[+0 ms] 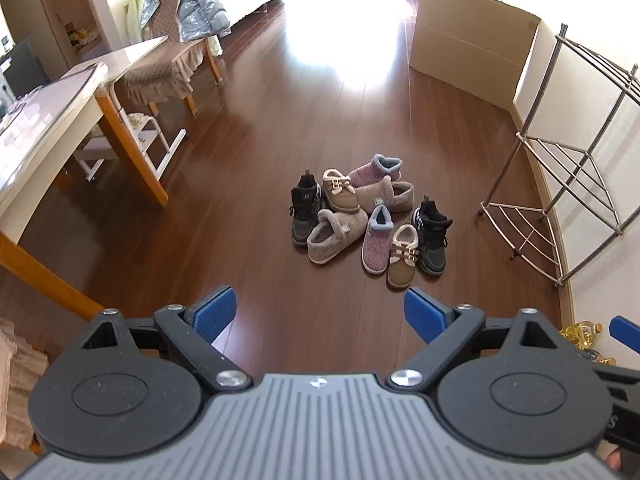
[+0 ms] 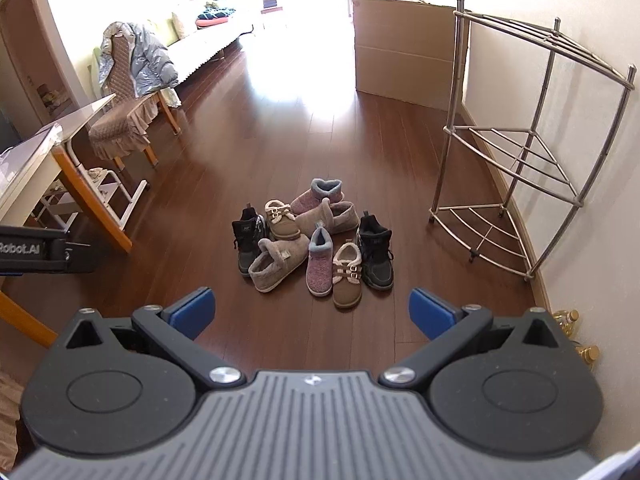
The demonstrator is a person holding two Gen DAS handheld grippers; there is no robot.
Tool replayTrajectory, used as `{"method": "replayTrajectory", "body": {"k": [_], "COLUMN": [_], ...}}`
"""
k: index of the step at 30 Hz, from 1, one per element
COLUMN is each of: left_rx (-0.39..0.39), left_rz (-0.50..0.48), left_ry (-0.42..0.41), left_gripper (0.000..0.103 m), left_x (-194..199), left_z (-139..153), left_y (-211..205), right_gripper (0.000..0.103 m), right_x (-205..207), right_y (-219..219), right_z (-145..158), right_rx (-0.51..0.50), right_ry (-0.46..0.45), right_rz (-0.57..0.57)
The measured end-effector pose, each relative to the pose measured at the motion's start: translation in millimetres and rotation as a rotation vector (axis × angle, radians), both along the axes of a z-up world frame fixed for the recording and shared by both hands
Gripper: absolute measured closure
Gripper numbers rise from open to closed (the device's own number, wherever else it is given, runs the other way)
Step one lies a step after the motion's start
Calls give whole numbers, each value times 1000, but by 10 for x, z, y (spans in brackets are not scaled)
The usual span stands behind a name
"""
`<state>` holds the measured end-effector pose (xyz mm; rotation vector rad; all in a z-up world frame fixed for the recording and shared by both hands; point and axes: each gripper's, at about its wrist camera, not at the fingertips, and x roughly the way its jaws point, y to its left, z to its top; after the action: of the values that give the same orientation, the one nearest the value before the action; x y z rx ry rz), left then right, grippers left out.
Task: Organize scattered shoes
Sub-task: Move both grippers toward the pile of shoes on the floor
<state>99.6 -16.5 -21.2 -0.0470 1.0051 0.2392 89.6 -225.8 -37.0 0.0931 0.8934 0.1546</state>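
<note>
Several shoes lie in a loose heap on the dark wood floor: two black sneakers (image 1: 306, 212) (image 2: 375, 256), two grey-brown slippers (image 1: 336, 234) (image 2: 276, 262), two pink knit slippers (image 1: 377, 242) (image 2: 320, 264) and two tan strapped shoes (image 1: 403, 258) (image 2: 347, 278). My left gripper (image 1: 320, 312) is open with nothing between its blue pads, well short of the heap. My right gripper (image 2: 312, 312) is also open and holds nothing, short of the same heap. A metal corner rack (image 2: 516, 168) (image 1: 560, 168) stands against the right wall, its shelves bare.
A table (image 1: 44, 120) with orange legs and a covered chair (image 1: 168, 64) with a silver jacket stand at the left. A large cardboard sheet (image 1: 468, 44) leans at the far right wall. Gold-capped bottles (image 2: 576, 336) sit by the wall near the right gripper.
</note>
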Motion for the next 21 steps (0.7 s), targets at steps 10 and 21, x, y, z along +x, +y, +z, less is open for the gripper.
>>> {"method": "replayTrajectory", "body": {"k": [10, 21], "left_rx": [54, 39], "left_rz": [-74, -158], "left_ry": [-6, 28], "left_gripper": [10, 10], "left_x": [414, 521], "left_z": [93, -250], "left_y": [605, 1188], "right_gripper": [1, 1], "right_x": [425, 607], "right_y": [652, 1256], "right_z": [71, -65], "right_rx": [50, 53], "right_ry": [32, 69], "right_rz": [-122, -188]}}
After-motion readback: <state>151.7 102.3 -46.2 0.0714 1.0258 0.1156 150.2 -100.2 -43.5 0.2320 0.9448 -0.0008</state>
